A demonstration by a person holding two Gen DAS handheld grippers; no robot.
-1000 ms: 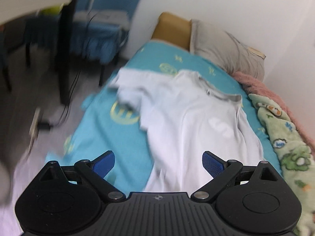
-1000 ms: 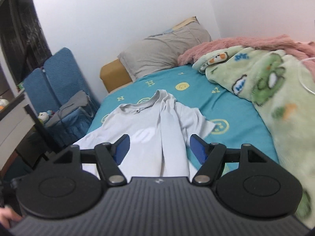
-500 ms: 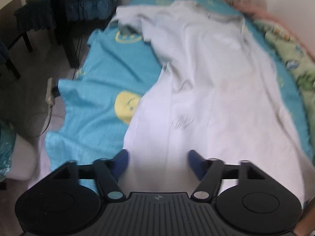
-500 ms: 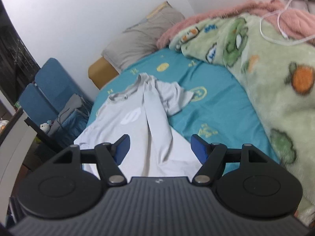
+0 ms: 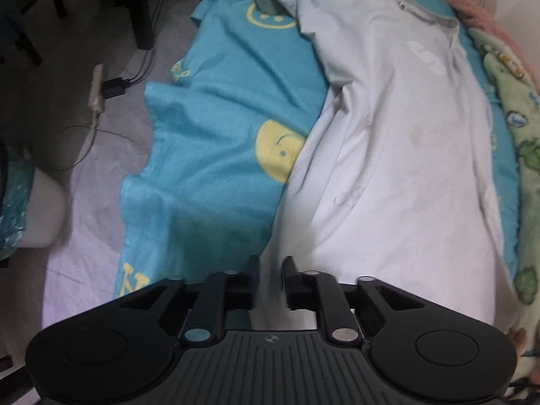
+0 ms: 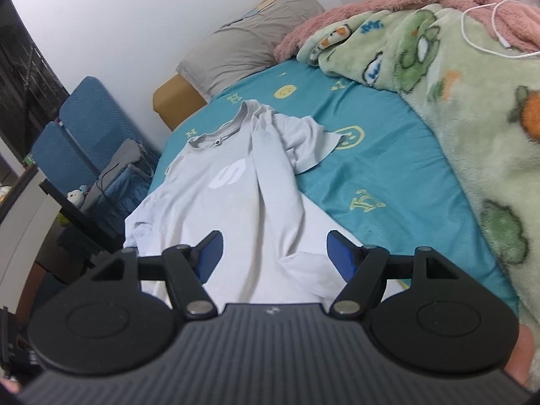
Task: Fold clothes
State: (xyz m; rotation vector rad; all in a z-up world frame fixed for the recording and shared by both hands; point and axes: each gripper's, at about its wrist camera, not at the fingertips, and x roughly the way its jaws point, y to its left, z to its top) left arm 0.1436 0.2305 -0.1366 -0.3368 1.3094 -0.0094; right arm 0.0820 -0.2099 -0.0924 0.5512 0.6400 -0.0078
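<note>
left wrist view shows the pale grey short-sleeved cotton t-shirt (image 5: pixel 398 155) lying lengthwise on the bed, collar far up and hem nearest, spread over the turquoise fleece bed sheet with yellow smiley faces (image 5: pixel 216 141). the left hand-held gripper (image 5: pixel 271 271) has its fingers drawn narrow on the near left corner of the hem, with cloth running between them, so it looks pinched on the fabric. from the right wrist view, the right hand-held gripper (image 6: pixel 273 253) hangs wide above the lower right part of the shirt, holding nothing. to do this step well, i judge the right one should catch the matching hem corner, taking both layers, then both lift evenly and carry the hem toward the collar, keeping the edge taut. the right sleeve is bunched and may drag. a green cartoon-print fleece blanket (image 6: pixel 472 108) lies beside the shirt, apart from it.
</note>
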